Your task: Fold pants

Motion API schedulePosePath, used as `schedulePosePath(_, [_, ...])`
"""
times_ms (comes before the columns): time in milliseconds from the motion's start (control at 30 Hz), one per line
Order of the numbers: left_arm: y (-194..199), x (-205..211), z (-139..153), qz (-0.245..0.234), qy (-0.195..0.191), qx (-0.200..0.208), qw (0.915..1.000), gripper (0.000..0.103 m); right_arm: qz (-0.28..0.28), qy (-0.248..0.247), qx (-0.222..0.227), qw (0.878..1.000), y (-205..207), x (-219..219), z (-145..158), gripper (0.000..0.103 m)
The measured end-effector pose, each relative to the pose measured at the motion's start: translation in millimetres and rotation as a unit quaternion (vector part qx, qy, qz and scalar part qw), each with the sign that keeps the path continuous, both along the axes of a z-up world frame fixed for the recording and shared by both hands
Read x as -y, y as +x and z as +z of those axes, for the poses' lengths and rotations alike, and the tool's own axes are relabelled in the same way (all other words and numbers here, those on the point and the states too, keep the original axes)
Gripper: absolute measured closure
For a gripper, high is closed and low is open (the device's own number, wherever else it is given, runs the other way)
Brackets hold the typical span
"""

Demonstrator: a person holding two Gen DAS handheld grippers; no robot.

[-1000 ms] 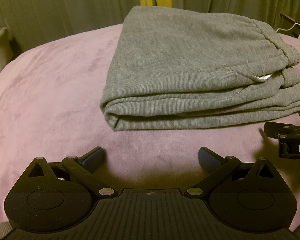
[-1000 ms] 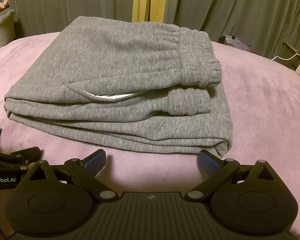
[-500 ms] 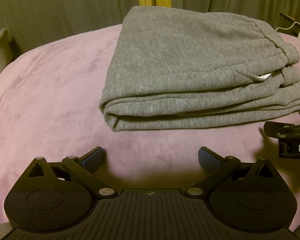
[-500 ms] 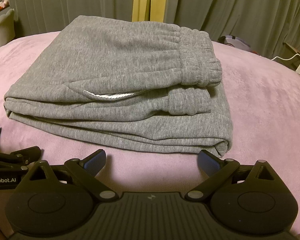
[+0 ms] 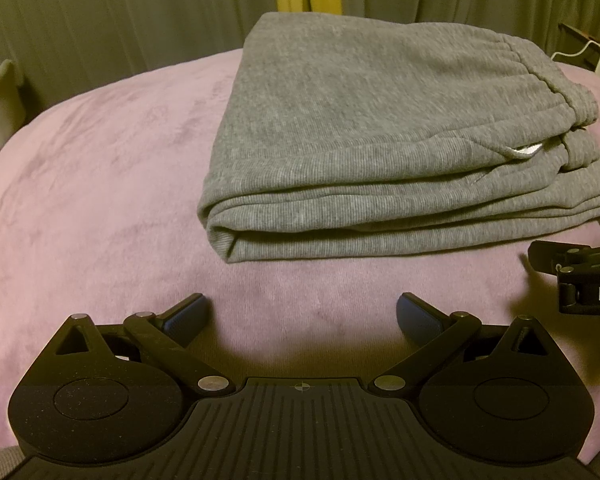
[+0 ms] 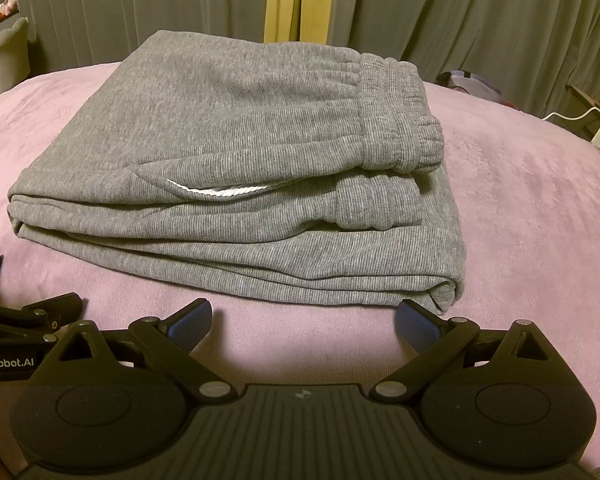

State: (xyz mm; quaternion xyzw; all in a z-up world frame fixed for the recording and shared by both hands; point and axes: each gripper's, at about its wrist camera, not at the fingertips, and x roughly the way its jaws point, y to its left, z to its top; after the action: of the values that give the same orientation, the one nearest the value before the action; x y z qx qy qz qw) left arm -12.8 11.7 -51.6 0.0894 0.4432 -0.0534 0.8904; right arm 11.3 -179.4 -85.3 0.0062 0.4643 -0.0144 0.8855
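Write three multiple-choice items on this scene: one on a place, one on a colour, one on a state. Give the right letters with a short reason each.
1. Where do the pants lie?
A. on the pink blanket
B. on a wooden floor
C. over a chair back

2. What colour are the pants?
A. navy
B. grey
C. white

3. How do the left tool and right tool stand?
A. both shut on the cloth
B. one shut, one open
C. both open, holding nothing

Answers:
1 A, the folded stack rests on the pink blanket in both views.
2 B, the ribbed fabric is grey, with only a sliver of white pocket lining showing.
3 C, each tool's blue pads are spread wide apart with bare blanket between them, short of the pants.
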Motion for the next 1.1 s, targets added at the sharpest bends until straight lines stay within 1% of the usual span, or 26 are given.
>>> schedulePosePath(1100, [-0.2, 0.8, -1.1, 0.0, 0.002, 0.001, 1.0, 0.0, 0.001, -0.001, -0.003, 1.0, 0.5, 0.0, -1.6, 0.004])
